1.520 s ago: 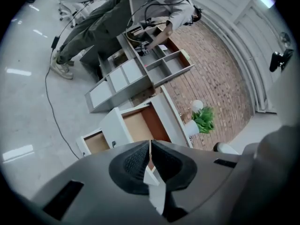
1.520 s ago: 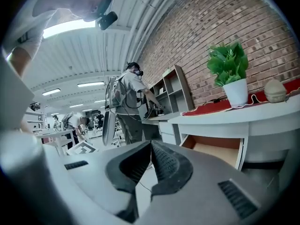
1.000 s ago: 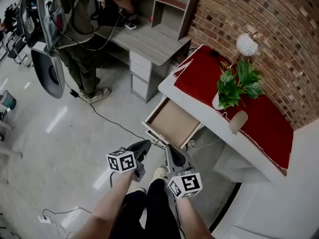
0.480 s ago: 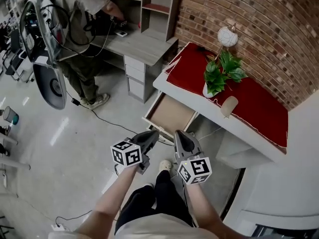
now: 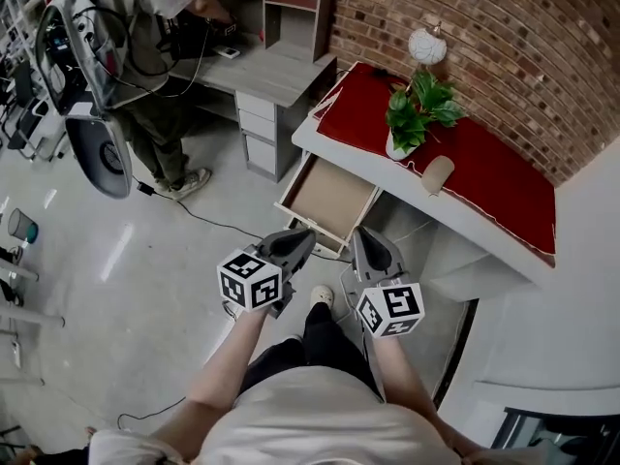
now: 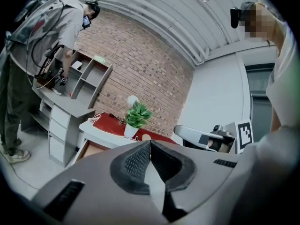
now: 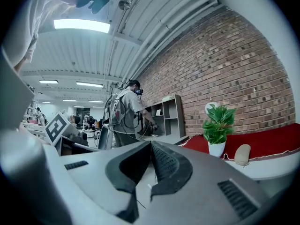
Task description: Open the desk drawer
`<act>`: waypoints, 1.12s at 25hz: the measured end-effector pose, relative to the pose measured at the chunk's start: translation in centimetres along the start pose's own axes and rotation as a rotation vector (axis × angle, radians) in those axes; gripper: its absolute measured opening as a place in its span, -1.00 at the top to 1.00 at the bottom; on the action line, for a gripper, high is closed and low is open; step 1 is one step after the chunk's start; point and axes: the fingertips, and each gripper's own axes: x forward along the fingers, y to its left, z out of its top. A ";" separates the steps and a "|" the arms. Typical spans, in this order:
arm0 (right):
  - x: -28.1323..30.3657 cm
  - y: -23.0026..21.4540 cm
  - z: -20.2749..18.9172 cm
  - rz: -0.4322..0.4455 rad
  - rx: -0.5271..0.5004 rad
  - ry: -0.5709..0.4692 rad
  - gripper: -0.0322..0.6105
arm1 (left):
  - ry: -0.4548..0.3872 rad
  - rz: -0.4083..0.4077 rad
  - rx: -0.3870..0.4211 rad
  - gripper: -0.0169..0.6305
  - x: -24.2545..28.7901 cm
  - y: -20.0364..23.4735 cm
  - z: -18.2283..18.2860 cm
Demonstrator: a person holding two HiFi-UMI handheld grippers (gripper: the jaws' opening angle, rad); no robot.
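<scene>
I get bright, even room light; a ceiling strip light (image 7: 82, 25) glares overhead; pale reflections streak the floor (image 5: 118, 248); shadow pools under the desk (image 5: 334, 153); both gripper views bow heavily, corners vignetted black.

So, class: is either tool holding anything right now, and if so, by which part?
Nothing is held. The left tool and the right tool both have their jaws together on nothing, apart from the open drawer.
</scene>
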 end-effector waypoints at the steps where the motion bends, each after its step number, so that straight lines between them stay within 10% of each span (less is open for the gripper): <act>1: -0.4 0.1 0.0 -0.008 0.004 -0.001 0.85 | 0.003 0.003 0.017 0.91 -0.2 -0.4 0.0; 28: -5.3 0.6 -3.2 -0.102 0.061 -0.007 0.85 | 0.031 0.033 0.116 0.91 -0.3 -3.6 -2.8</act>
